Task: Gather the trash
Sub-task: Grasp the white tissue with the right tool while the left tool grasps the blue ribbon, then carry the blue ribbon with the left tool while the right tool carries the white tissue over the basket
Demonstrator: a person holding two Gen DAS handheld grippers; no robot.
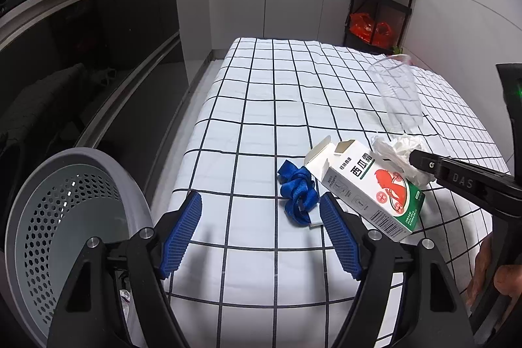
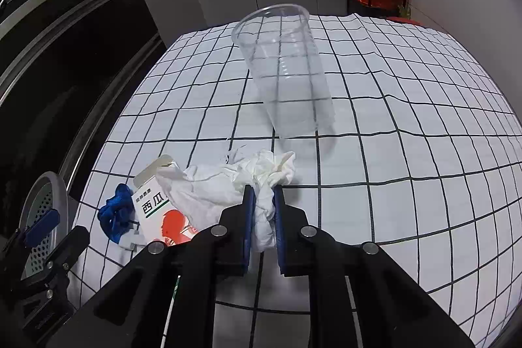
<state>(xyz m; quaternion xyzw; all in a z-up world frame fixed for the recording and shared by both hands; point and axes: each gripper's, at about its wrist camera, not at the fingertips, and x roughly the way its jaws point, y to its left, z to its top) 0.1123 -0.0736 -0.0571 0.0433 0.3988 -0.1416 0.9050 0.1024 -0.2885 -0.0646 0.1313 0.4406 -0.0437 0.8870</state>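
White crumpled tissue (image 2: 228, 188) is pinched between the right gripper (image 2: 263, 196) pads, wad bunched past the fingertips and trailing left over the carton. It's on the checked tablecloth (image 2: 407, 136), just ahead of the clear plastic cup (image 2: 287, 70), which stands upright beyond it, apart from the wad.

Left gripper (image 1: 261, 214) is spread wide and holding nothing, hovering low over the cloth. Blue ribbon (image 1: 295, 194) sits just ahead of it, nearer its right-hand finger. Medicine carton (image 1: 368, 188) lies flat, touching the ribbon's right side, long axis running diagonally from far-left to near-right, open flap end away.

Key relation: grey perforated bin (image 1: 75, 217) is off the table's left edge, right beside the left gripper, well apart from the right one. So I'd guess the tissue has to travel leftward across carton and ribbon to reach it. Left arm is nearer both bin and ribbon.
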